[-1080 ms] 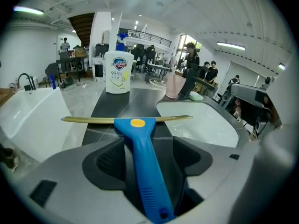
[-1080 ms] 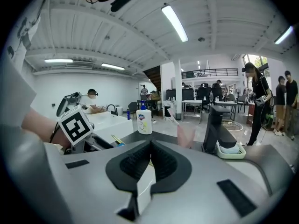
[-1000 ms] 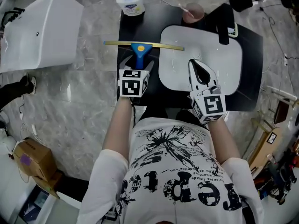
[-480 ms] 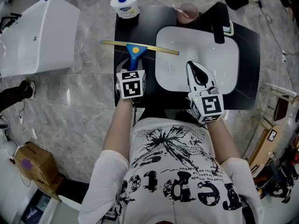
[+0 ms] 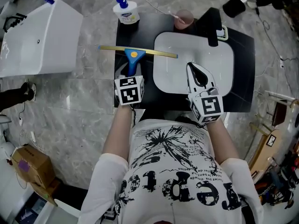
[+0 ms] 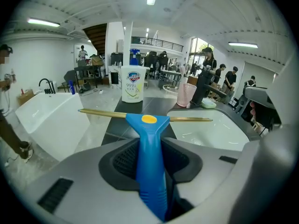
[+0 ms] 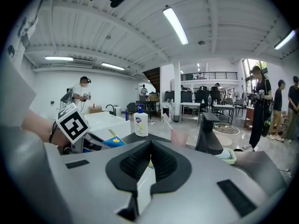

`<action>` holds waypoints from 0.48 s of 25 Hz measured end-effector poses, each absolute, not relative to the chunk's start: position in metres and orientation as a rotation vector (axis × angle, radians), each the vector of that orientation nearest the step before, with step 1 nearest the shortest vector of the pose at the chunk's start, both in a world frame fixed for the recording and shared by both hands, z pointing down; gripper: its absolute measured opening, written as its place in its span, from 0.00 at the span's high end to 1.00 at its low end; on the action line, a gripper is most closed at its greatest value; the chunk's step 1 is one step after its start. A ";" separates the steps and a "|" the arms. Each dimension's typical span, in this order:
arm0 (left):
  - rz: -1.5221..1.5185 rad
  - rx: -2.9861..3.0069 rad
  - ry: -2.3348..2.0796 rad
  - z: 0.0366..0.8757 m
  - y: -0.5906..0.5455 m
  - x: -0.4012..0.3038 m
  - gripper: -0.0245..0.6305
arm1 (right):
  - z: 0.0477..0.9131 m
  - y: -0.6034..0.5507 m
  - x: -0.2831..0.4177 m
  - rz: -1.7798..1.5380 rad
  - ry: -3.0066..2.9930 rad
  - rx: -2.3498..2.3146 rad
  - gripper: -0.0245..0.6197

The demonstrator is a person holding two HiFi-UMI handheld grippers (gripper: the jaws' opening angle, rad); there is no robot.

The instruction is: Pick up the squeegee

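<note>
The squeegee (image 5: pixel 133 55) has a blue handle and a long brass blade; it lies across the left part of the black counter (image 5: pixel 244 78). My left gripper (image 5: pixel 131 71) is shut on the blue handle (image 6: pixel 148 139), with both pads pressing its sides and the blade pointing away from me. In the left gripper view the blade spans from beyond the counter's left edge to the basin's rim. My right gripper (image 5: pixel 194 67) hovers over the white basin (image 5: pixel 222 59), shut with nothing between its jaws (image 7: pixel 150 149).
A soap pump bottle (image 5: pixel 126 10), a pink cup (image 5: pixel 185 17) and a black faucet (image 5: pixel 212 31) stand along the counter's far side. A white tub (image 5: pixel 37 36) sits to the left on the marble floor. A cardboard box (image 5: pixel 23 160) lies at lower left.
My left gripper has taken hold of the blue handle and drawn up a little with the squeegee; the blade now sits slightly skewed. The right gripper has barely shifted.
</note>
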State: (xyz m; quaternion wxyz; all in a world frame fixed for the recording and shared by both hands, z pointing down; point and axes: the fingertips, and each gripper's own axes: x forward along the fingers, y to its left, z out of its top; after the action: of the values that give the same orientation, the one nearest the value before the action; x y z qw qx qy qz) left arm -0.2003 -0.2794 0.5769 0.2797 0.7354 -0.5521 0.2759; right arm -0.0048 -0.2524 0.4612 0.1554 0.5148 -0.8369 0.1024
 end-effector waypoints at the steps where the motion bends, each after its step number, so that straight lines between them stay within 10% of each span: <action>1: 0.726 1.984 -1.492 0.569 -0.278 -0.200 0.75 | 0.457 -0.251 -0.004 0.284 -2.401 1.479 0.94; 12: 0.484 2.230 -1.632 0.434 -0.274 -0.190 0.75 | 0.388 -0.234 0.000 0.146 -2.481 1.524 0.94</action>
State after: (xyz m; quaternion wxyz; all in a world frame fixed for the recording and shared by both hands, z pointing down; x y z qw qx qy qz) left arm -0.1900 -0.2735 0.4339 0.1671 0.7838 -0.5735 0.1700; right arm -0.0003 -0.2345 0.3883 0.1130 0.5194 -0.8456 0.0498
